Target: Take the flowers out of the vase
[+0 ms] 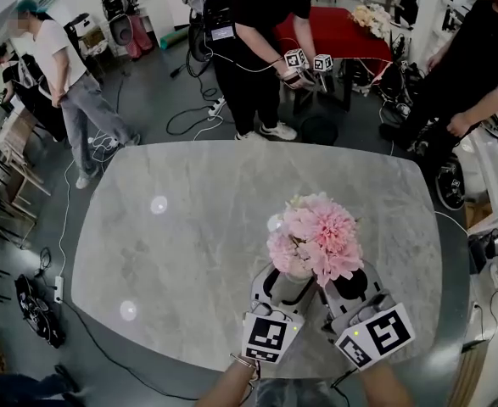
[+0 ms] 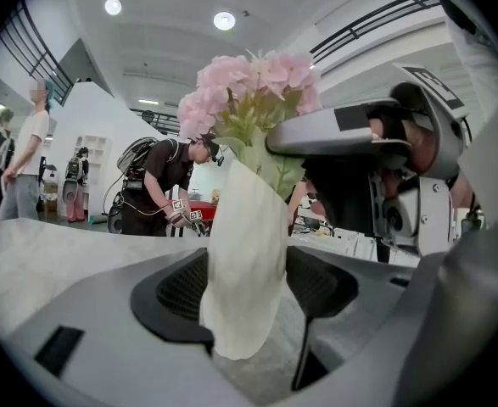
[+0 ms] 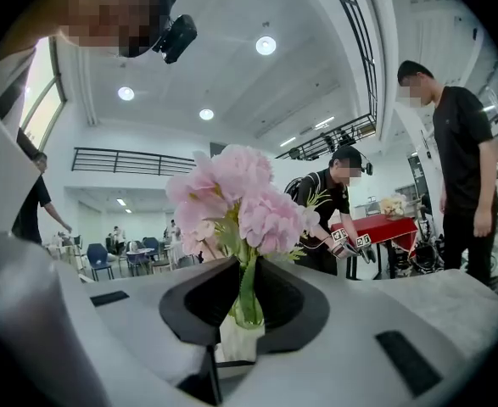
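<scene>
Marble table [image 1: 189, 227], L hand-held gripper [image 2: 247, 293] clamping vase [image 2: 242, 227], R hand-held gripper [image 3: 244, 299] pinching flowers [image 3: 232, 193] by stems

- The room is bright and evenly lit. Round ceiling lamps [image 2: 224, 20] shine near 12 o'clock in both gripper views.
- Two lamps glare as white spots on the polished desk [image 1: 189, 253], at 9 and 8 o'clock from the flowers [image 1: 316, 236].
- Shadows on the desk are soft and faint.
- Both gripper views bend strongly and go black at the corners.
- The left hand-held gripper [image 2: 249, 287] and the vase [image 2: 244, 244] look close and soft. The right hand-held gripper [image 3: 244, 303] blurs toward 6 o'clock.
</scene>
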The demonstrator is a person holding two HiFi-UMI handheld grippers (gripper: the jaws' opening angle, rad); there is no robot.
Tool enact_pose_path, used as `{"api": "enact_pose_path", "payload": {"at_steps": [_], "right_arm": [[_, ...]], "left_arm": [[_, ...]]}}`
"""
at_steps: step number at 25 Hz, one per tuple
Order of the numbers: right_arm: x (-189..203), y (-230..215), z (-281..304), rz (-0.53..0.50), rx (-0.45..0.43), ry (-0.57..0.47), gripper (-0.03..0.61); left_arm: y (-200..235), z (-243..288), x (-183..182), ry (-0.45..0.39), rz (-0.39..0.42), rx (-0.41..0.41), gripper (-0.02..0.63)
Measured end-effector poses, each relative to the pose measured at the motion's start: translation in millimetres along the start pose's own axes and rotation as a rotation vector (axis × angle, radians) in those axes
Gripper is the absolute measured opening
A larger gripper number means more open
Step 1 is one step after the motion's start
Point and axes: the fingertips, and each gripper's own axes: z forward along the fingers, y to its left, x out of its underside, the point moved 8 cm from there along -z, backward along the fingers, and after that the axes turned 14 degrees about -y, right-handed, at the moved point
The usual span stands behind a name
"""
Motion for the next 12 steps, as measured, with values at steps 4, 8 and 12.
{"api": "enact_pose_path", "payload": {"at_steps": [4,8,12], "right_arm": [[-7.2,1.0,0.3,-0.007,-0.006,-0.018,0.068],[-16.1,2.5,1.2,-0.009,-0.007,-0.026,0.067],[-27.8,1.0,4.7,-0.020,-0.012,-0.040,0.067]], "left_arm": [[0.7,-0.9,0.9,0.001,-0.008,-0.002,0.295],[1.1,-1.5,0.7,0.008,-0.013,-0.004,0.295],[0.0,2.4,0.4,0.016,-0.003,-0.004,0.295]]}}
